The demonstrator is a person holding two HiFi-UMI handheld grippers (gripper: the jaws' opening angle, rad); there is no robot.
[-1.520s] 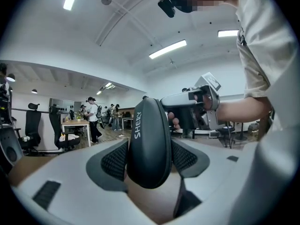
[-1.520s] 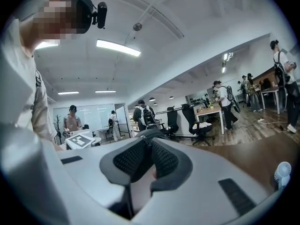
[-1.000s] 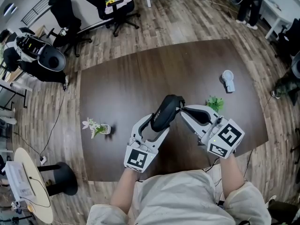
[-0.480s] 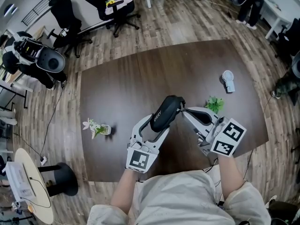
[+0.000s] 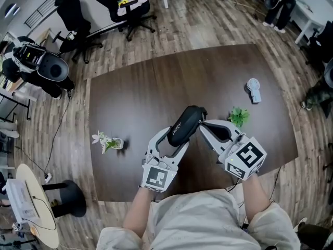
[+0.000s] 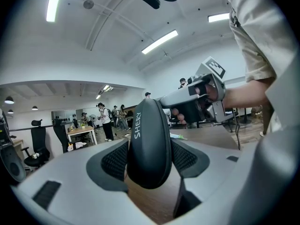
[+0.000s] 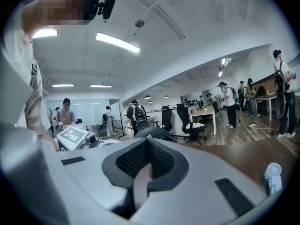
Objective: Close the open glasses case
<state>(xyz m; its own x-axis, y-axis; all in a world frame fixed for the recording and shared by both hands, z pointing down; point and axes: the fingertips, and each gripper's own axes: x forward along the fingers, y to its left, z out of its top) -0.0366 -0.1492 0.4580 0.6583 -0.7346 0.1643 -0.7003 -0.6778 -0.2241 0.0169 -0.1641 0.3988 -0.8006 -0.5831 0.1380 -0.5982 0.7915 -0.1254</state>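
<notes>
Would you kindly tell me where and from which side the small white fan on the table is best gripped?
I would take the fan by its slim handle, coming down from above with the jaws across it. It lies flat on the table, and its round head looks too wide to span comfortably.

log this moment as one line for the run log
left hand-held gripper: shut on black oval hard-shell glasses case | right hand-held gripper: shut, nothing held, tip beside case | case: looks closed

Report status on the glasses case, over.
Left tongs clamped on glasses case. Right tongs shut, tips at its end. It looks closed. Fan, plant apart, off right.
</notes>
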